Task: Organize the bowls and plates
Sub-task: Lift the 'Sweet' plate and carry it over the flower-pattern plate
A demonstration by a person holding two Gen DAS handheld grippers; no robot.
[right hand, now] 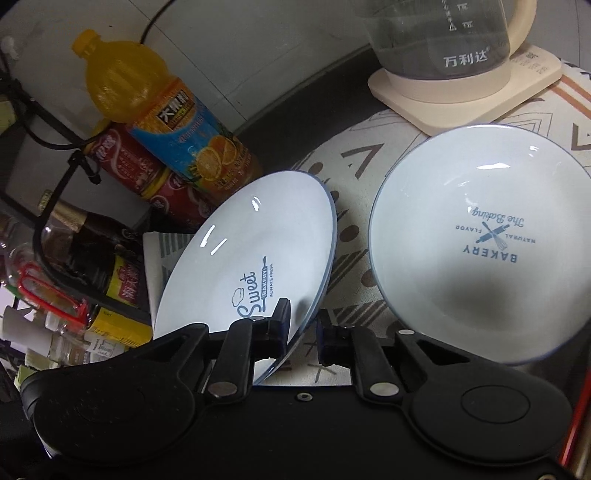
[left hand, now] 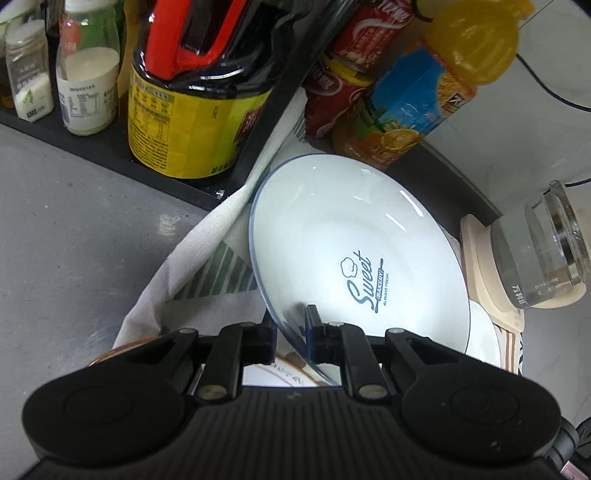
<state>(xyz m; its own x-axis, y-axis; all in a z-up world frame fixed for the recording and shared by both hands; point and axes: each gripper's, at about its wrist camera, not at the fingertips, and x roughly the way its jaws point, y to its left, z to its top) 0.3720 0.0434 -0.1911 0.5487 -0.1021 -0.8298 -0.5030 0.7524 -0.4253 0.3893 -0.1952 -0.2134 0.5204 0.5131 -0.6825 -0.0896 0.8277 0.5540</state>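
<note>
Currently both tools clamp the tilted Sweet plate [right hand: 255, 254] at its near rim: left tool [left hand: 291, 328], right tool [right hand: 303, 328]. The Bakery bowl [right hand: 480, 251] lies flat on the surface, right of the plate.

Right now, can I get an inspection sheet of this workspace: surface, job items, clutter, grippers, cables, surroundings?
Surface: grey counter, partly under a patterned cloth.
Job's things: Sweet plate tilted; Bakery bowl upright on the cloth.
Clutter: orange drink bottle, glass kettle on its base, dark sauce bottle in a black rack.
Grippers: left gripper clamps the Sweet plate's rim; right gripper straddles that rim, grip unclear.
Cables: black cable by the wall.
Surroundings: white wall.
</note>
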